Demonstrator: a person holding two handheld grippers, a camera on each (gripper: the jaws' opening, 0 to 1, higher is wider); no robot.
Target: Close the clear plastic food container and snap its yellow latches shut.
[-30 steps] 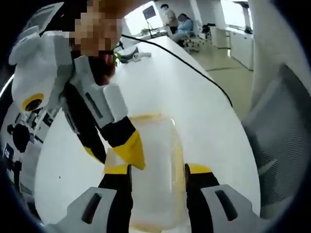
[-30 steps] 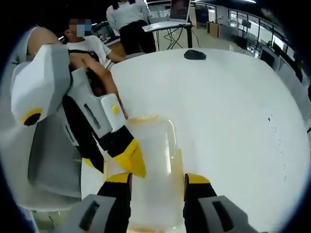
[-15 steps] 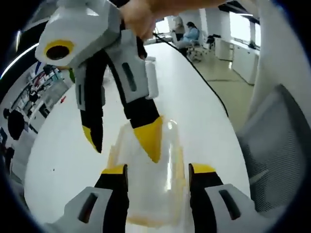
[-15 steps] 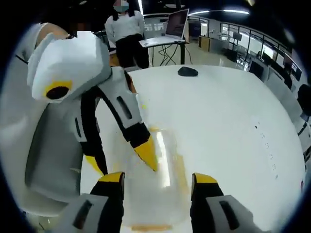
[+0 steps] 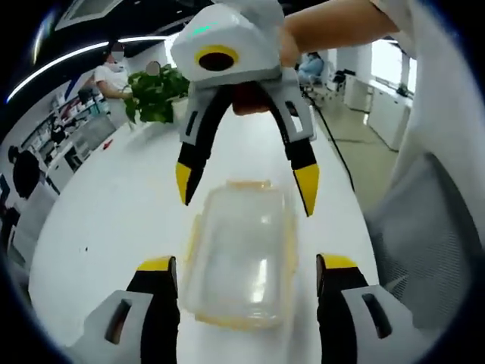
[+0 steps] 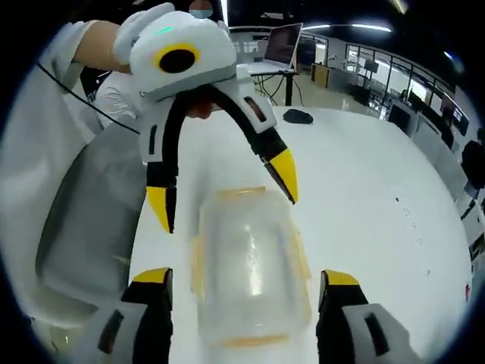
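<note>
A clear plastic food container (image 5: 241,258) with yellow latches along its rim lies on the white table, its lid on top. My left gripper (image 5: 246,267) stands open, jaws wide on either side of the container's near end, apart from it. Facing it from the far end hangs my right gripper (image 5: 246,186), open, tips above the container's far corners. In the right gripper view the same container (image 6: 251,267) lies between my right gripper's (image 6: 246,274) spread jaws, and the left gripper (image 6: 227,189) hangs open over its far end.
The white table (image 6: 364,189) runs wide to the right, with a dark mouse (image 6: 297,116) far off. A grey chair (image 5: 428,243) stands close to the table's edge. A green plant (image 5: 155,91) sits at the far end. People sit and stand in the office behind.
Both grippers have opened wider and drawn back from the container. Each gripper now faces the other squarely over the container's ends instead of leaning in from the side.
</note>
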